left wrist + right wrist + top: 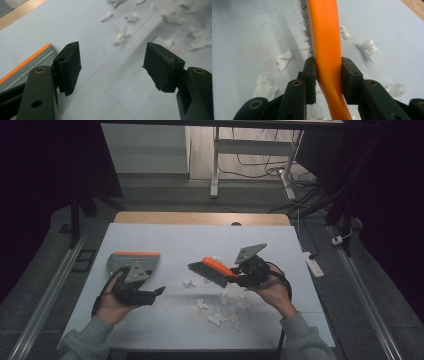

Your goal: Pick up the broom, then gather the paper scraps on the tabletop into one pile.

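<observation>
A pale blue-grey sheeted table (150, 240) with a wooden far edge — grey orange-edged dustpan (134, 260) at nine o'clock, crumpled white paper scraps (220, 317) toward five.

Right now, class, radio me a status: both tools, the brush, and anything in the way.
Right tool shut on orange-handled grey-bristle brush. Left tool open, empty, beside grey orange-edged dustpan. White paper scraps scattered between them.

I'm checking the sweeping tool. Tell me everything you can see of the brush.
The brush has an orange, plastic-looking handle and back with grey bristles along one edge. The right hand-held gripper is shut on its handle, a pad on each side, holding it off the table with the head pointing left, above the white paper scraps.
</observation>
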`<state>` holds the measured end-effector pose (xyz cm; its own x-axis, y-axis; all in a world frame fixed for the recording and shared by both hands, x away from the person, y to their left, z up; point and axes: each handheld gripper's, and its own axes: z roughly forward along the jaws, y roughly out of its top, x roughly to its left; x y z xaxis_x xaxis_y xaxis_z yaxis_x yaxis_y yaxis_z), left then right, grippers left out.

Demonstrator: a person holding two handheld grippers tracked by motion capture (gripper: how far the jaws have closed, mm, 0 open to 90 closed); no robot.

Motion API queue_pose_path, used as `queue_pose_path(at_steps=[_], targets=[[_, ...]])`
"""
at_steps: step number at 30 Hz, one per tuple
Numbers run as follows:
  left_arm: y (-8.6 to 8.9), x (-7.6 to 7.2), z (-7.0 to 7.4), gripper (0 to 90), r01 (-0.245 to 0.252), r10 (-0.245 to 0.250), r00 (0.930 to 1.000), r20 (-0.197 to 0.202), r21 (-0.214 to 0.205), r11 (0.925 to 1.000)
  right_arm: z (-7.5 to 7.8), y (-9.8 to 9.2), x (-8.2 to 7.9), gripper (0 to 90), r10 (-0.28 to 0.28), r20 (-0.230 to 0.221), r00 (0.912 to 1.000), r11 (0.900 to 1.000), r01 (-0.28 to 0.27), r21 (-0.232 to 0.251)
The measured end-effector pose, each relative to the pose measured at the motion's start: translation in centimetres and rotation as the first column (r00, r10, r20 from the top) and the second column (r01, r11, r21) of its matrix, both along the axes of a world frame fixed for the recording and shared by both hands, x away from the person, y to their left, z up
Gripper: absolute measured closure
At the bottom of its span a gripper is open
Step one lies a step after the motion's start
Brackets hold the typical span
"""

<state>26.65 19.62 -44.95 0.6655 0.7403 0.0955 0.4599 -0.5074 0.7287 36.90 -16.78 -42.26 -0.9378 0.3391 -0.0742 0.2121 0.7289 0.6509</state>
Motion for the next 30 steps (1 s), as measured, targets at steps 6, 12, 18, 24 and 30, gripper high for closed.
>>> queue_pose_path(at_steps=[6, 12, 18, 24, 30], targets=[[1.7, -1.0, -1.5, 29.8, -0.057, 0.057, 0.9984, 0.003, 0.008, 0.9983, 0.4, -1.0, 0.4, 67.9, -0.063, 0.026, 0.9977, 0.9978, 0.062, 0.024], [3.1, -1.2, -2.1, 30.1, -0.087, 0.087, 0.9962, -0.01, -0.046, 0.9951, 1.1, -2.3, 0.6, 67.8, -0.129, 0.052, 0.9903, 0.9907, 0.126, 0.052], [3.1, -1.0, -2.4, 28.5, -0.089, 0.088, 0.9958, -0.023, -0.063, 0.994, 1.2, -3.4, 1.0, 67.8, -0.194, 0.047, 0.9798, 0.9779, 0.19, 0.088], [3.2, -1.1, -2.8, 26.6, -0.08, 0.079, 0.9964, -0.032, -0.041, 0.9959, 1.5, -4.4, 1.7, 67.8, -0.246, 0.056, 0.9676, 0.967, 0.241, 0.081], [4.1, -1.5, -3.1, 26.6, -0.104, 0.102, 0.9939, -0.041, -0.051, 0.9932, 1.8, -5.2, 5.0, 68.0, -0.33, 0.075, 0.9409, 0.9438, 0.33, 0.023]])
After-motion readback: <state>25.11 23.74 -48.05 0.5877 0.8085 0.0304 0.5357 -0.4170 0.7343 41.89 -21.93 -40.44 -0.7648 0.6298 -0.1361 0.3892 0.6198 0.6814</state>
